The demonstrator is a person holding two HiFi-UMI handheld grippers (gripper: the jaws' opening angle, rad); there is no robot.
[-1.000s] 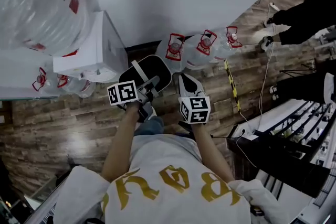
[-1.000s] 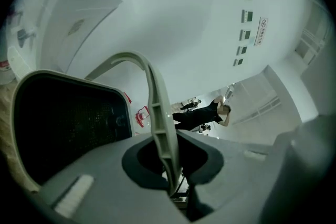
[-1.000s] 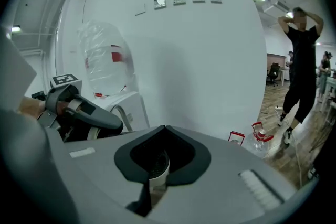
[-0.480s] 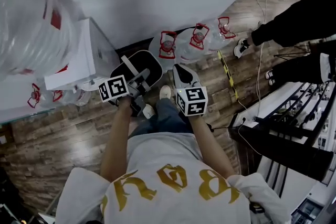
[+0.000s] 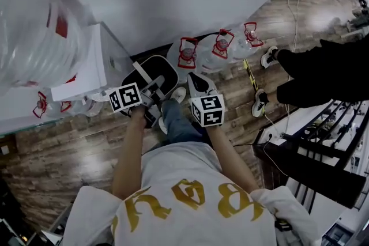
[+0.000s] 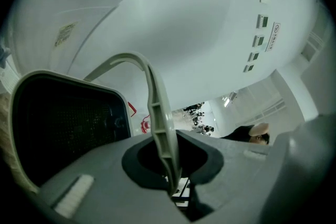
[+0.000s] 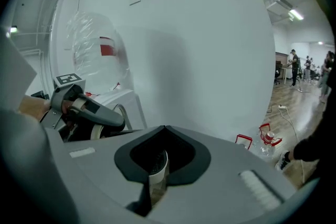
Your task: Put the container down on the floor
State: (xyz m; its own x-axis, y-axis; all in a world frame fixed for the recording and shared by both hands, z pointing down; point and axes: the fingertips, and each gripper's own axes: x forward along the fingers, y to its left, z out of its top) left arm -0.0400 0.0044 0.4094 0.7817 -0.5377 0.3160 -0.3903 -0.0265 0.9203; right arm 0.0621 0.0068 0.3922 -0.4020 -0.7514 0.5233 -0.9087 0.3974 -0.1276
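Left hand-held gripper (image 6: 169, 178) is clamped on the container's grey handle (image 6: 157, 107); right hand-held gripper (image 7: 155, 173) pinches its rim. Black container (image 5: 154, 71) is held above the wood floor (image 5: 69, 147), near the water bottles (image 5: 189, 52). Lower both sides level, clear of the shoe (image 5: 176, 96), and release only on contact.

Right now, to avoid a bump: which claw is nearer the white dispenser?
Left. The left claw is close beside the dispenser; the right claw is across the container from it.
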